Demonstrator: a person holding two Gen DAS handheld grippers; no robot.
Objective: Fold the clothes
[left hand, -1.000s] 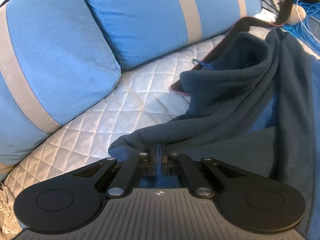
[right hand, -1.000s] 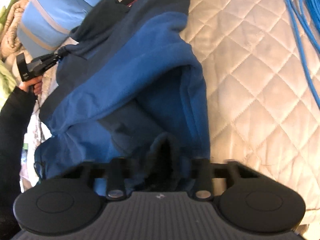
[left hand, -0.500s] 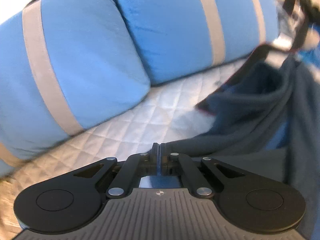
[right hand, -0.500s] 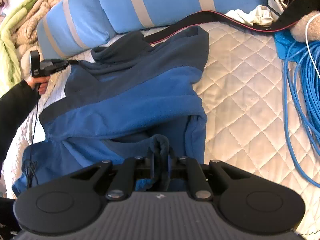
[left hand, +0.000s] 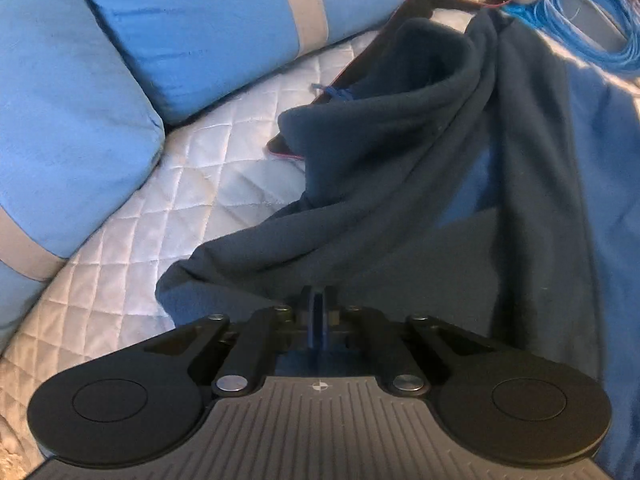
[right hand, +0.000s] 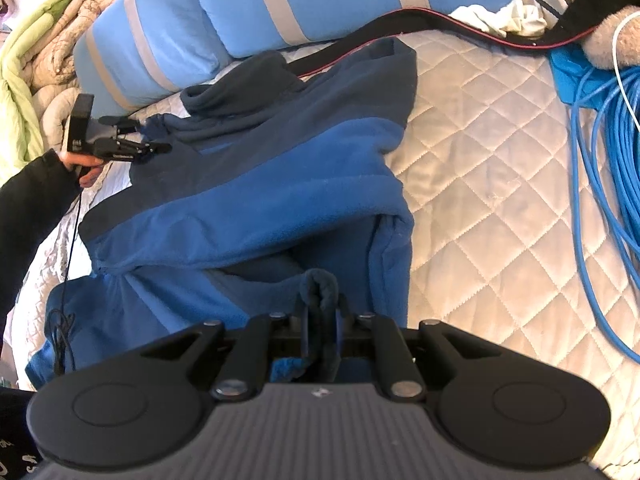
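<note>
Fleece jacket (right hand: 280, 184), two-tone, navy upper and bright blue lower; lies spread on the quilted white mattress (right hand: 500, 184), collar end toward the blue striped pillows (right hand: 256, 12). Left gripper (left hand: 319, 312): fingers pressed together, pinching a navy edge of the jacket on its pillow side; the person's black sleeve (right hand: 28, 208) behind it. Right gripper (right hand: 320, 320): fingers narrow, clamped on a bunched navy fold at the jacket's end farthest from the pillows. Blue cable coil (right hand: 608, 184): on the mattress, well apart from the jacket.

Fleece jacket (right hand: 256, 184) hem hidden under the right tool (right hand: 320, 320); blue cable coil (right hand: 600, 160) cut off at the frame edge.
</note>
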